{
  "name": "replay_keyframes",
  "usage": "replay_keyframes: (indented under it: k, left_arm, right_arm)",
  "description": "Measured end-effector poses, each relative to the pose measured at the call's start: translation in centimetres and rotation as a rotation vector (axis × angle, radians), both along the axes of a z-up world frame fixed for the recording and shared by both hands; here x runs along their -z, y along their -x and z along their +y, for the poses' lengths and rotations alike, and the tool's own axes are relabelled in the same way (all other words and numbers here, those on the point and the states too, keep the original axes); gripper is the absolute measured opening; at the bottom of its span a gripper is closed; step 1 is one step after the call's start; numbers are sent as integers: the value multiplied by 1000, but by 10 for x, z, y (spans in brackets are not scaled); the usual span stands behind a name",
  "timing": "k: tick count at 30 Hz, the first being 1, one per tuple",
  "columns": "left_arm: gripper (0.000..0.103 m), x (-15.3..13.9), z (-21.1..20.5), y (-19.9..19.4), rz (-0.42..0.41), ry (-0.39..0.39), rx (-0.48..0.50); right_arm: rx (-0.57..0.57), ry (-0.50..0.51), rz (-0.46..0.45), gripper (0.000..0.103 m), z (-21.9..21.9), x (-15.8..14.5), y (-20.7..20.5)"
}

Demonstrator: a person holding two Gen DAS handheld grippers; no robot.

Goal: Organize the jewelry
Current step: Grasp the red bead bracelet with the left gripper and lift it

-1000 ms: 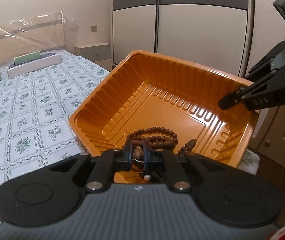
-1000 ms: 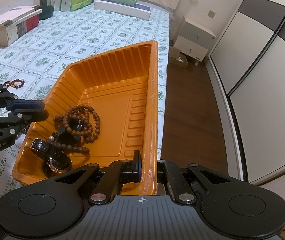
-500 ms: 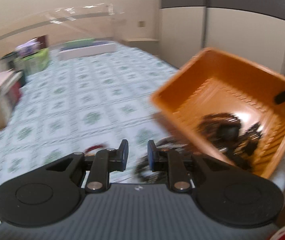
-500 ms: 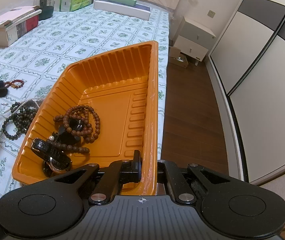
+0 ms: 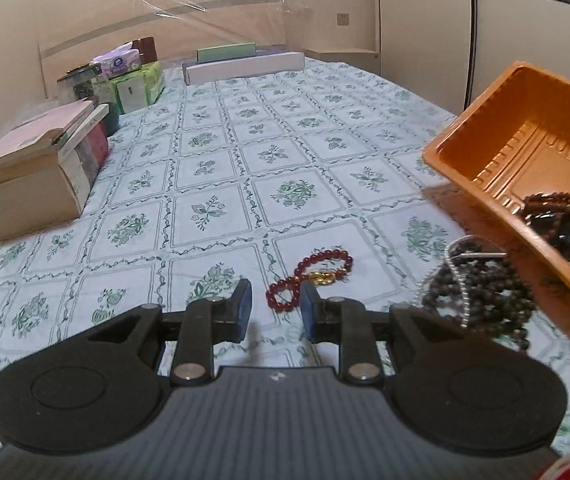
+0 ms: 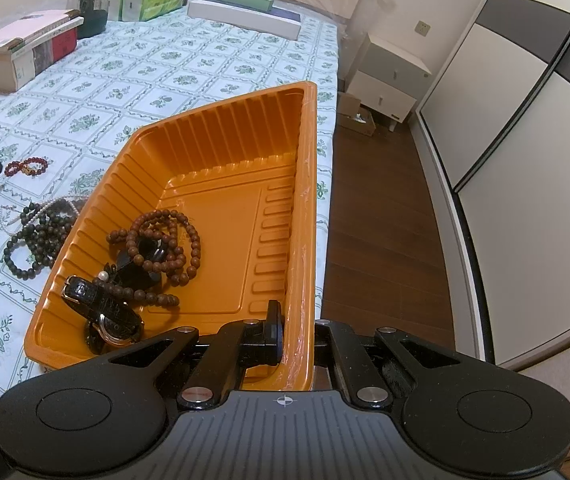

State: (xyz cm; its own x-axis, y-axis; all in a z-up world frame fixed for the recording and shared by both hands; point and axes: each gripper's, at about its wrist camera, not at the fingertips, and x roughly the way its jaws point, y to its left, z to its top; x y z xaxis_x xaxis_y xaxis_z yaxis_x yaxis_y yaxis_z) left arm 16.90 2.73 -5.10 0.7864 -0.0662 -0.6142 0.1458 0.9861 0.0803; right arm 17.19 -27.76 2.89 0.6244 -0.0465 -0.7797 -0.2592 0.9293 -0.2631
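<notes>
The left gripper [image 5: 273, 308] has its jaws parted and widening, with nothing pressed between the blue pads; it hovers over the bed [image 5: 213, 184]. Just beyond its tips, at 12 o'clock in the left wrist view, lies a red bead bracelet [image 5: 309, 278] with a gold charm, twisted into a figure of eight on the floral sheet. At 3 o'clock from it sits a heap of dark bead strands [image 5: 481, 296] with a thin pearl-like chain [image 5: 455, 268] running through it, partly tucked under the edge of the orange tray [image 5: 485, 152].

The right gripper [image 6: 297, 340] is clenched on the near right wall of the orange tray, one finger inside the rim and the other outside. The tray lies at the bed's edge, tilted in the left wrist view. Inside it, at 10 o'clock from the right jaws, are a brown wooden bead necklace [image 6: 165, 240], a black hair clip [image 6: 141, 264] and a black-strapped wristwatch [image 6: 105, 312], gathered in the near left corner.

Farther off, at 11 o'clock in the left view, stand stacked books [image 5: 41, 160], green tissue packs [image 5: 137, 84], a jar [image 5: 81, 86] and long flat boxes [image 5: 245, 64] by the headboard. A wardrobe [image 6: 525, 92] and a nightstand [image 6: 389, 84] stand at 1 o'clock in the right view.
</notes>
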Motion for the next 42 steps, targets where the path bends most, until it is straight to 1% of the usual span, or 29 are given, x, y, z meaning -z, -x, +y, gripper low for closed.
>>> replay_keyframes:
  k: [3, 7, 9, 11, 15, 16, 17, 18, 21, 22, 32, 36, 42]
  left_arm:
    - [23, 5, -3, -10, -2, -17, 21]
    - [23, 10, -11, -19, -10, -58, 84]
    - [30, 13, -13, -26, -4, -75, 115]
    - [32, 17, -13, -32, 25, -74, 132]
    - [32, 19, -11, -33, 35, -64, 148]
    - [31, 19, -10, -33, 41, -61, 147]
    - [24, 18, -10, -32, 46, -58, 150]
    - [11, 18, -10, -30, 54, -56, 158]
    - [6, 17, -14, -20, 52, -89, 171]
    - [5, 16, -13, -17, 52, -89, 172]
    - [4, -4, -5, 17, 7, -82, 145]
    - [4, -16, 2, 17, -6, -65, 126]
    - [4, -43, 13, 14, -41, -20, 113]
  right_arm:
    - [1, 1, 3, 4, -1, 1, 0]
    - [1, 3, 4, 4, 0, 1, 0]
    - [1, 4, 5, 4, 0, 2, 0]
    - [2, 5, 7, 4, 0, 3, -1]
    - [4, 6, 9, 4, 0, 4, -2]
    - [4, 6, 9, 4, 0, 3, -2]
    - [5, 7, 9, 4, 0, 4, -2]
    - [5, 7, 10, 4, 0, 4, -2]
    - [4, 8, 8, 4, 1, 4, -2]
    - [3, 7, 8, 4, 1, 4, -2]
    - [2, 8, 6, 4, 1, 3, -1]
    - [0, 9, 4, 4, 3, 1, -1]
    - [3, 9, 4, 4, 3, 0, -1]
